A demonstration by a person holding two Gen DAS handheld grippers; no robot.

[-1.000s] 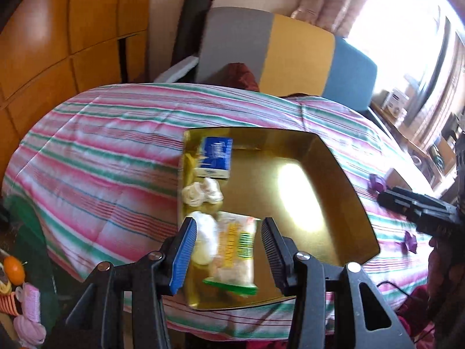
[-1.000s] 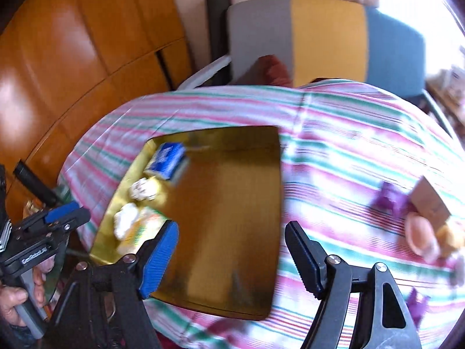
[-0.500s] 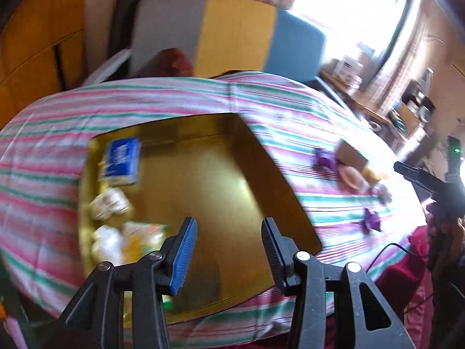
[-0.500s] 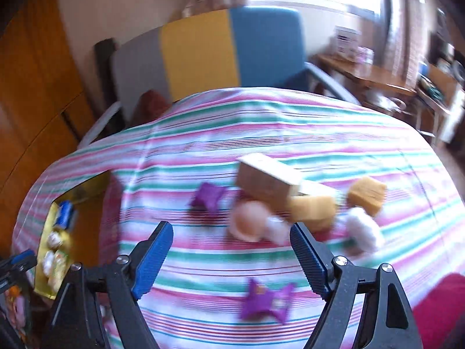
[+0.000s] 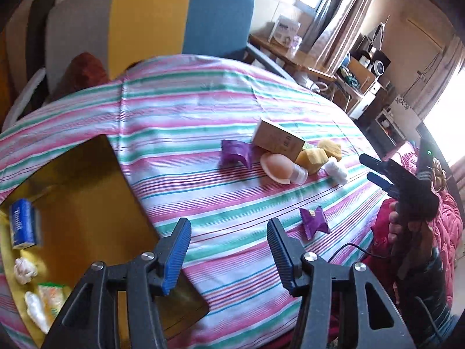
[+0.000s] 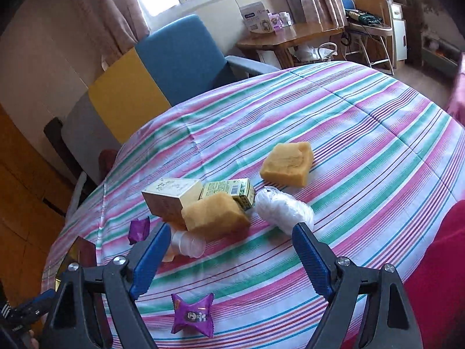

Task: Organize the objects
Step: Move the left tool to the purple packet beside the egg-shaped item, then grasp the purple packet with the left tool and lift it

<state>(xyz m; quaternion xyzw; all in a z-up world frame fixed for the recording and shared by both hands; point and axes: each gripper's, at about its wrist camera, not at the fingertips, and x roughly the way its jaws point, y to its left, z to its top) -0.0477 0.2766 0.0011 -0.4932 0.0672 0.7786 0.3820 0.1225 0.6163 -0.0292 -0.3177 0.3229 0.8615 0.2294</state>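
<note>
Loose objects on the striped cloth (image 6: 348,133) | tan sponge block (image 6: 213,215), clear plastic cup (image 6: 189,242) and white crinkled plastic wad (image 6: 283,210) lie just beyond right gripper (image 6: 229,258), jaws opening, nothing between | purple candy wrapper (image 6: 191,315) beneath it | left gripper (image 5: 228,251) opening, empty, gold tray (image 5: 87,203) to its left.

Both grippers, left gripper (image 5: 228,250) and right gripper (image 6: 231,257), have black frames, ribbed blue pads, silver screws; a black cable seemingly trails below the right.

Glossy gold tray (image 5: 87,203), striped cloth tablecover (image 5: 203,110)
</note>
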